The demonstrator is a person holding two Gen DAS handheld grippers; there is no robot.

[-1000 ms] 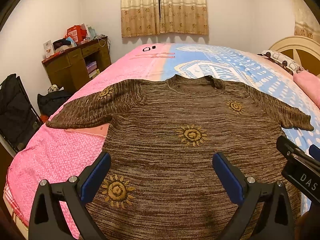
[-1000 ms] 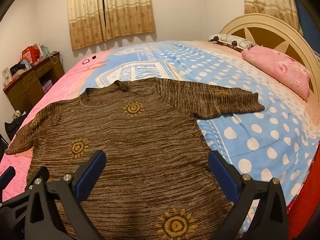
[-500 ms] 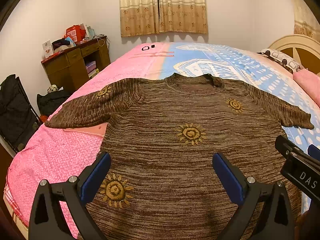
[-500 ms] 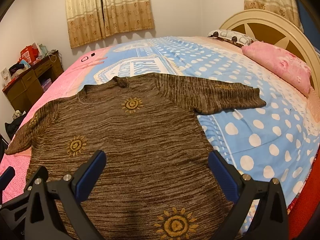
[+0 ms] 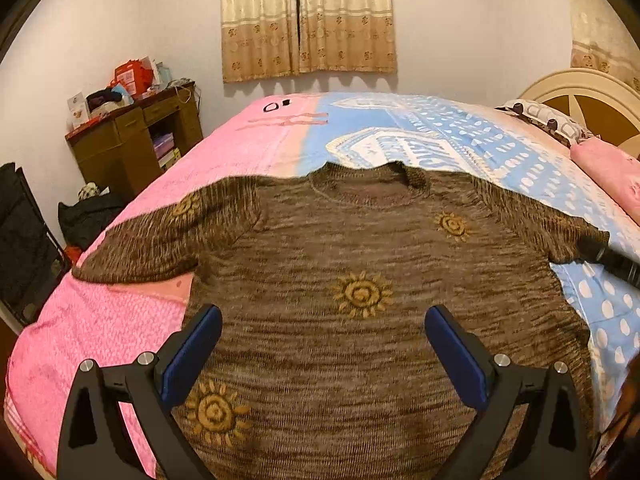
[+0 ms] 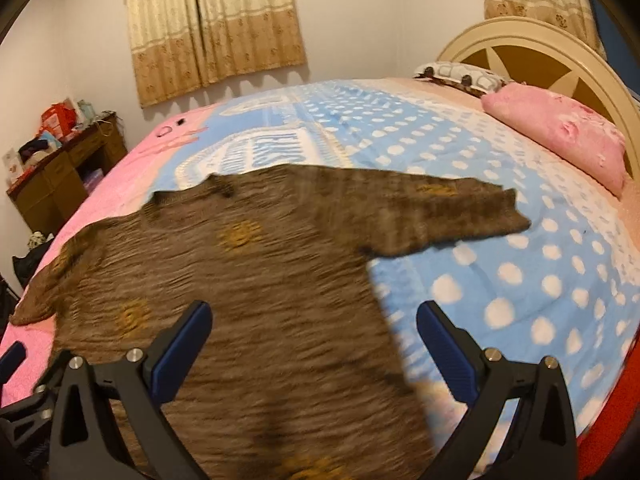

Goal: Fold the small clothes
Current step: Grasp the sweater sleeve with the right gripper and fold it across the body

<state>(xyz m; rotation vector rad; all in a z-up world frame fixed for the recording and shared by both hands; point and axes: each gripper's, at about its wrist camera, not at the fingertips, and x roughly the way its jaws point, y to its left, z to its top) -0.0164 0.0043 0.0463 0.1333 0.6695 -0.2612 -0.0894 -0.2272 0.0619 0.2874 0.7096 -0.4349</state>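
Sweater (image 5: 360,320) flat on bed (image 6: 520,280), unfolded
Our right gripper (image 6: 312,340) swings toward the sleeve (image 6: 460,212); both our grippers gape empty, left gripper (image 5: 324,340) steady

Coarse, matt brown knit on the sweater (image 5: 360,320). Smooth printed cloth bedspread (image 6: 520,280); glossy wooden desk (image 5: 132,148) upper left.

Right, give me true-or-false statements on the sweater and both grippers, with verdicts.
1. The brown sweater lies spread flat on the bed. True.
2. The left gripper is clamped on the hem. False: it is open and holds nothing.
3. Both sleeves are folded in. False: both lie stretched outward.
4. The right gripper is open. True.
5. A pink pillow lies by the headboard. True.
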